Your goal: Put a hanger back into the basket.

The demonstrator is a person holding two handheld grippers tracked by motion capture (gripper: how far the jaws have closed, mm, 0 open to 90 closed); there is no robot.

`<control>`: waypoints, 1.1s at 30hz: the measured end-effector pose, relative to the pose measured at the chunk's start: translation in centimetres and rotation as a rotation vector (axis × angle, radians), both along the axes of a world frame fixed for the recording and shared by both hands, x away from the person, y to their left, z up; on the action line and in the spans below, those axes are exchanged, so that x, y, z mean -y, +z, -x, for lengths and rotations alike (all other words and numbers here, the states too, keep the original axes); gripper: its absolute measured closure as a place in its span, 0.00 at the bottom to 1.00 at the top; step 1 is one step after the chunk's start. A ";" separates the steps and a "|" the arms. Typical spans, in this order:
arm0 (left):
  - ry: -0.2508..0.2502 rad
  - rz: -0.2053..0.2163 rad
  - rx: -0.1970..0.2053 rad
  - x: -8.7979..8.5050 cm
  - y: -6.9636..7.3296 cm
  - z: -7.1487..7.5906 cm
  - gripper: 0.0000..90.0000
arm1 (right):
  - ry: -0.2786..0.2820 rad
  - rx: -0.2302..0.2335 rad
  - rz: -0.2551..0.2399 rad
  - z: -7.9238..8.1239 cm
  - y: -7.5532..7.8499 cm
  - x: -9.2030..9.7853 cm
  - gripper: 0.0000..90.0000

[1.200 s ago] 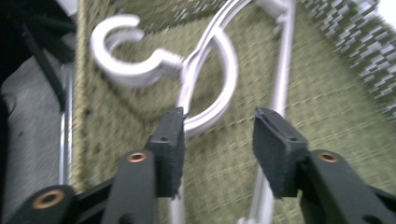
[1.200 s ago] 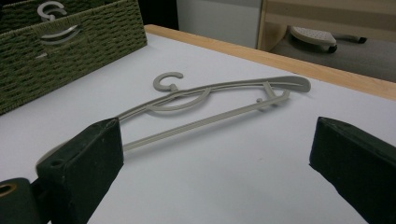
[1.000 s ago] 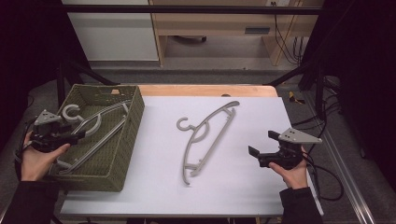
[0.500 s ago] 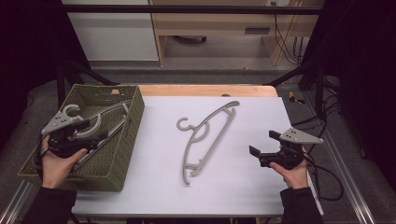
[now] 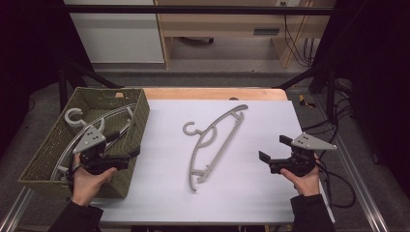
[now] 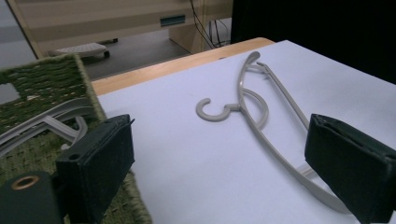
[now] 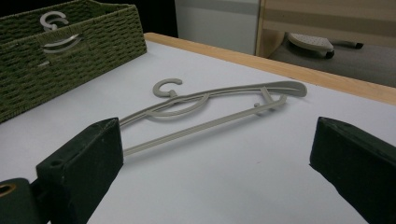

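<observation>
Here, left gripper [image 5: 129, 151] has just opened wide, empty, above basket [image 5: 126, 183] edge.

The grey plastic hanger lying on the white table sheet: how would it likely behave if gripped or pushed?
The grey plastic hanger looks thin and open-framed, so probably light and slightly springy. Lying flat on the smooth white sheet, it would likely slide or pivot rather than roll. Its slim bars may slip between pads.
</observation>
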State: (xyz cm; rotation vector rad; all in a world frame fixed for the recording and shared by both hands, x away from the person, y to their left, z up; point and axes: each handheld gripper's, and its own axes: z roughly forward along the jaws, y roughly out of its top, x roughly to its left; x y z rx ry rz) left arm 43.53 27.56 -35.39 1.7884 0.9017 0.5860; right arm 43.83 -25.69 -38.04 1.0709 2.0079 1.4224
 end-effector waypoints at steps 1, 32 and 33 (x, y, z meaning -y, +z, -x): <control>0.000 0.000 0.000 0.0 0.0 0.0 0.08 | 0.000 0.003 0.001 0.0 0.0 0.0 0.03; -0.112 -0.141 -0.110 11.3 -4.2 -1.9 0.17 | 0.016 0.001 -0.001 0.1 -0.1 -0.1 0.03; -0.112 -0.141 -0.110 11.3 -4.2 -1.9 0.18 | 0.016 0.001 -0.001 0.1 -0.1 -0.1 0.03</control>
